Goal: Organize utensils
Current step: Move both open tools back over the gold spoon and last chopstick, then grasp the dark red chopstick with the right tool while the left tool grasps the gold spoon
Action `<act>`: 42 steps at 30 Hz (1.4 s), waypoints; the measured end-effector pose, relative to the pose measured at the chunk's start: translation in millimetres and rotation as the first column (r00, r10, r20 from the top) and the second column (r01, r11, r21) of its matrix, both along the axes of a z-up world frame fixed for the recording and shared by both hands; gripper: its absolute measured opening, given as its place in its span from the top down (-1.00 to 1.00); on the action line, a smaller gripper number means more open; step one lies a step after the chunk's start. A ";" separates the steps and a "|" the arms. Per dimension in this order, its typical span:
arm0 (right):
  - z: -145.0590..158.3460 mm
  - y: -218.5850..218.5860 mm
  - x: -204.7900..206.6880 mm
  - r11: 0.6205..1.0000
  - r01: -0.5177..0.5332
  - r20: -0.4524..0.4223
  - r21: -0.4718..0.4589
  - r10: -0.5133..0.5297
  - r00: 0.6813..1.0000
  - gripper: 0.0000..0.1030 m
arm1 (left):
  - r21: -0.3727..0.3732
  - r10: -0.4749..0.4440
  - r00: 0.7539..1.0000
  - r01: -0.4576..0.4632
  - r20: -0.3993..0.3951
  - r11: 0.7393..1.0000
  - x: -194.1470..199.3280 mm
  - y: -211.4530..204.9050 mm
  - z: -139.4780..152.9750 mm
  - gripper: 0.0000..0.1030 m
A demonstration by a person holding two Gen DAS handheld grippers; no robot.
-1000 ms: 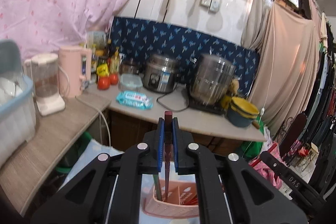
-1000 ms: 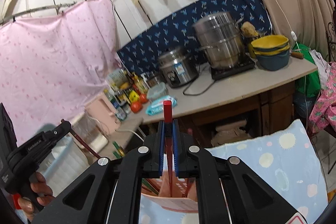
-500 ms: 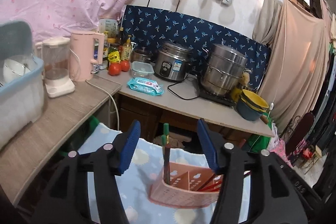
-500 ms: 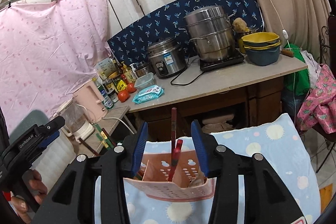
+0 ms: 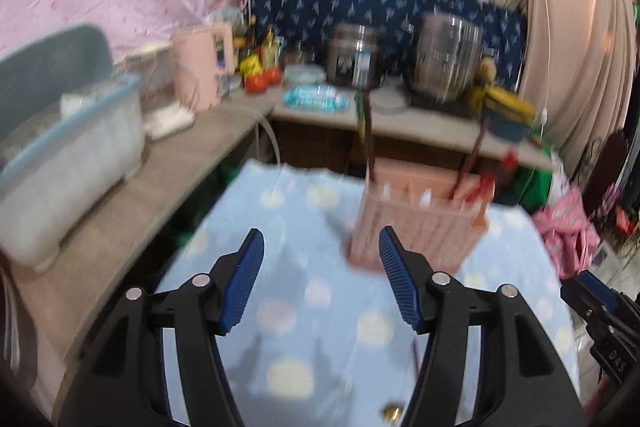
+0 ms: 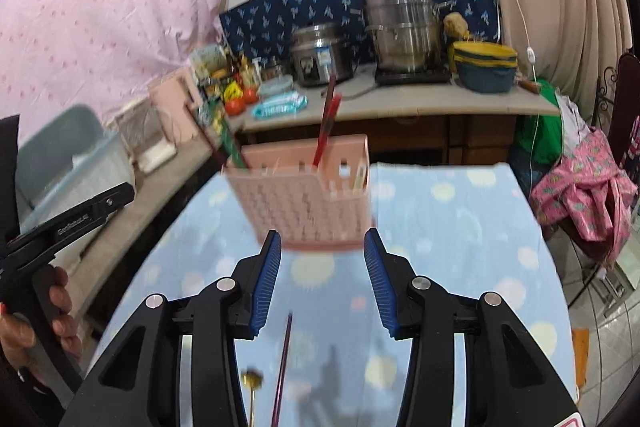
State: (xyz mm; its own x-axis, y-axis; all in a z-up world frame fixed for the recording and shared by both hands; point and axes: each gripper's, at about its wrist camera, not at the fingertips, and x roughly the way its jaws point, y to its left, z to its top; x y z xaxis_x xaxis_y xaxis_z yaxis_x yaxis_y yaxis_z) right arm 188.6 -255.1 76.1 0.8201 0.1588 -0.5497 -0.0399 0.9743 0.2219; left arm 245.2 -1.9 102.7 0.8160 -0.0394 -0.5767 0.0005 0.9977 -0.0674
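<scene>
A pink perforated utensil holder [image 5: 420, 223] [image 6: 308, 203] stands on the blue dotted cloth [image 5: 320, 307] [image 6: 460, 227]. Red and dark chopsticks [image 6: 326, 119] [image 5: 366, 131] stand upright in it. My left gripper [image 5: 320, 279] is open and empty, in front of the holder and to its left. My right gripper [image 6: 322, 279] is open and empty, just in front of the holder. A dark purple chopstick [image 6: 283, 367] and a gold-tipped utensil [image 6: 253, 387] lie on the cloth between the right gripper's arms. Both views are blurred.
A wooden counter [image 5: 168, 187] on the left carries a clear plastic bin [image 5: 68, 155], a blender and a pink kettle [image 5: 200, 67]. A back counter [image 6: 400, 103] holds steel cookers, bowls, tomatoes and wipes. Pink clothing [image 6: 584, 187] lies on a chair at the right.
Both grippers were shut on chopsticks over the holder, then opened and left them standing in it. Both have since pulled back and down toward the near part of the cloth.
</scene>
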 end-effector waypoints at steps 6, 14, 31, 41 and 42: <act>-51.3 24.0 -54.0 0.998 -0.040 -0.114 -0.039 0.036 0.993 0.16 | 0.001 0.016 0.990 -0.016 -0.143 1.000 -41.5 4.3 -54.9 -0.10; -105.4 56.5 -93.5 0.992 -0.109 -0.242 -0.056 0.092 0.966 0.16 | 0.051 0.013 0.974 -0.001 -0.225 0.999 -79.3 -4.9 -92.6 -0.10; -142.4 88.1 -108.0 0.979 -0.179 -0.314 -0.096 0.141 0.939 0.23 | 0.054 0.022 0.957 -0.007 -0.289 0.999 -100.4 -8.0 -112.0 -0.10; -153.1 81.7 -106.9 0.979 -0.157 -0.324 -0.132 0.107 0.940 0.59 | 0.060 0.026 0.949 -0.008 -0.313 0.998 -101.9 -7.7 -122.6 -0.10; -153.4 80.7 -107.0 0.978 -0.155 -0.323 -0.137 0.104 0.941 0.66 | 0.060 0.025 0.949 -0.006 -0.315 0.998 -101.9 -7.9 -123.3 -0.10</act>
